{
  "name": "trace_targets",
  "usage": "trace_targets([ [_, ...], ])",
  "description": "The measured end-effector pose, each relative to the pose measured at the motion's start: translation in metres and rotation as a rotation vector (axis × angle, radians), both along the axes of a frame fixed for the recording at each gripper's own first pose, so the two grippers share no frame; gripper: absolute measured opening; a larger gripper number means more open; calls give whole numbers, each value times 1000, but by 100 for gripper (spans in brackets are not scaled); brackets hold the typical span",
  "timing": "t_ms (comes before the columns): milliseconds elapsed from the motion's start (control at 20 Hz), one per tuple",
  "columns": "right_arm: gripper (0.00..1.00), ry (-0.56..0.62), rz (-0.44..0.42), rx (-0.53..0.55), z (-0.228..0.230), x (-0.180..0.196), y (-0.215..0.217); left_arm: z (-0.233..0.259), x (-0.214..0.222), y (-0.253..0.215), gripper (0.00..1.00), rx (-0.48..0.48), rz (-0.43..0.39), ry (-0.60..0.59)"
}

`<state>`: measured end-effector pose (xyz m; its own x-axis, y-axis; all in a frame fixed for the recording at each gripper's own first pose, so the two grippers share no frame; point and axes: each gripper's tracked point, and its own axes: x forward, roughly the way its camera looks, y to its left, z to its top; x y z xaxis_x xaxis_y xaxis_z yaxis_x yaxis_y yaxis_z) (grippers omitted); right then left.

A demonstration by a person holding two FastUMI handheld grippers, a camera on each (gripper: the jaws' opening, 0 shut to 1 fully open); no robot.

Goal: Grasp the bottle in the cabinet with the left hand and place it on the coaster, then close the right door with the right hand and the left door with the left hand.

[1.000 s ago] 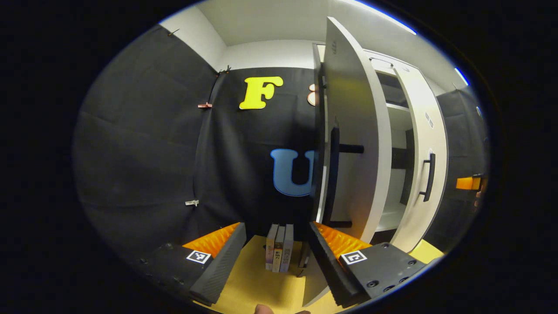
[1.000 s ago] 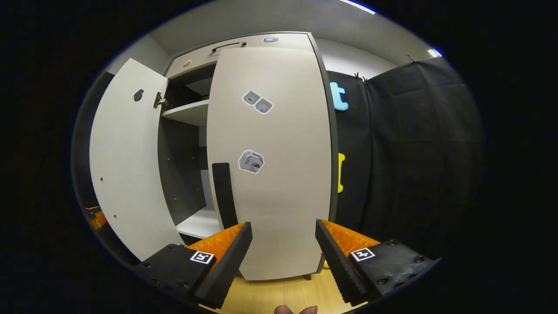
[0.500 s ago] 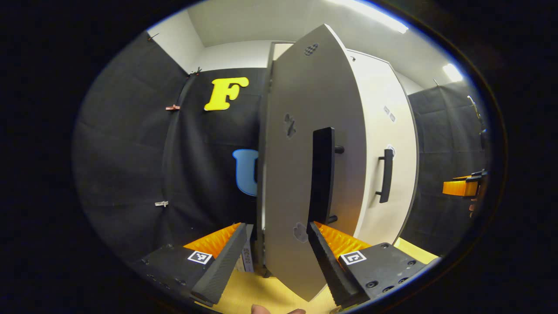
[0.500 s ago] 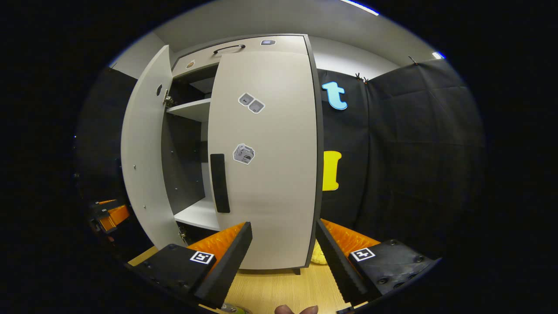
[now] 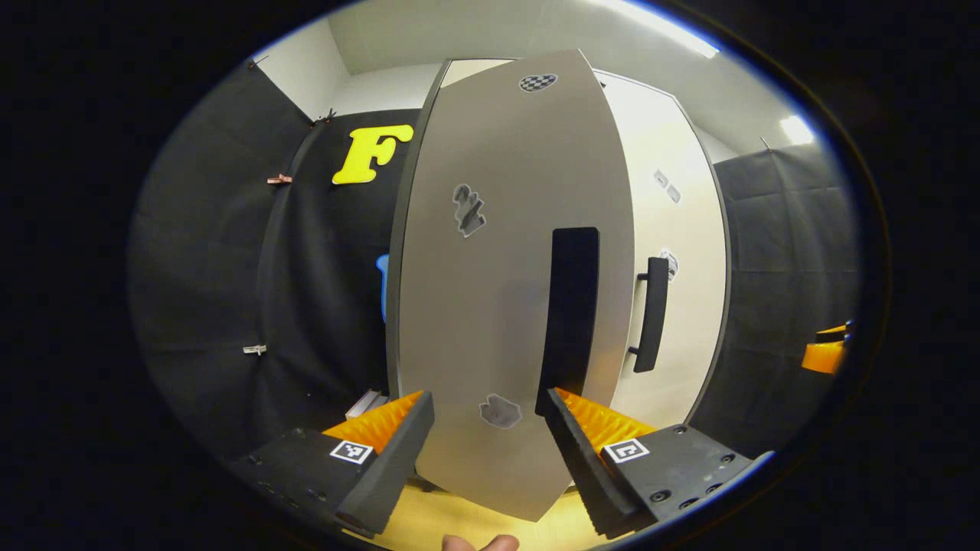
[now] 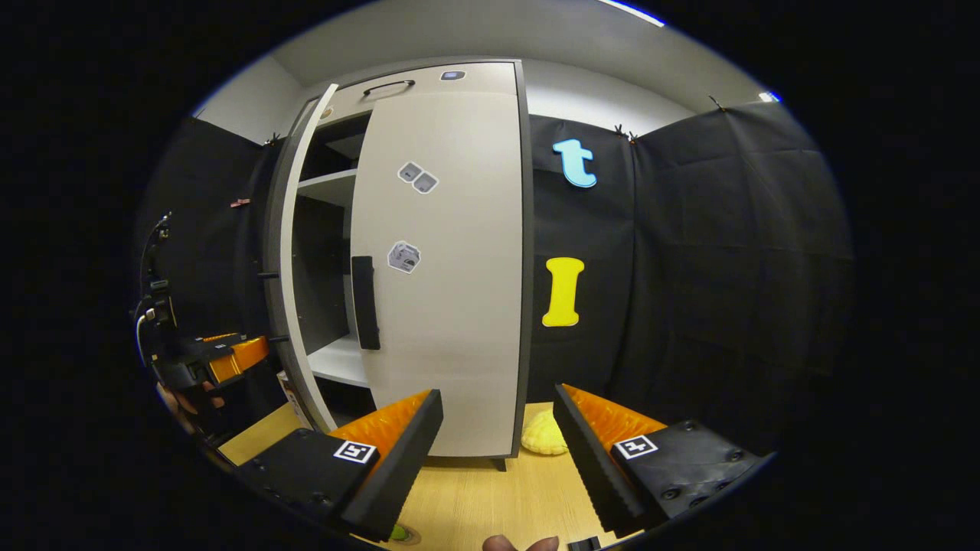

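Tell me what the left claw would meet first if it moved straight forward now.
Most likely the front of the left door, which faces the open left claw directly; how far away it is stays unclear.

Left door (image 5: 490,291) between spread fingers (image 5: 394,451)

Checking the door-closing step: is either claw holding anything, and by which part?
Nothing is held. The left claw is open in front of the left door; the right claw is open, back from the shut right door.

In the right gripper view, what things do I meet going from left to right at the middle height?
Left gripper → left door, seen nearly edge-on → open cabinet interior with shelf → right door's handle → right door → black cloth wall.
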<state>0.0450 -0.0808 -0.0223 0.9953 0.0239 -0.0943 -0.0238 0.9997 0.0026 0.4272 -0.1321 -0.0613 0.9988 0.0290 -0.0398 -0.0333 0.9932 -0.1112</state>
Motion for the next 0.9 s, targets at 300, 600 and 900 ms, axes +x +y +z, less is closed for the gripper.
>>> trace_targets([
  [300,97,6,5,16,-2,3,-9,4,27,-20,92,60,16,5],
  [600,97,12,32,10,-6,6,-5,4,52,-37,92,80,28,-3],
  [900,97,13,39,21,-5,13,-1,4,72,-39,95,97,31,-8],
])
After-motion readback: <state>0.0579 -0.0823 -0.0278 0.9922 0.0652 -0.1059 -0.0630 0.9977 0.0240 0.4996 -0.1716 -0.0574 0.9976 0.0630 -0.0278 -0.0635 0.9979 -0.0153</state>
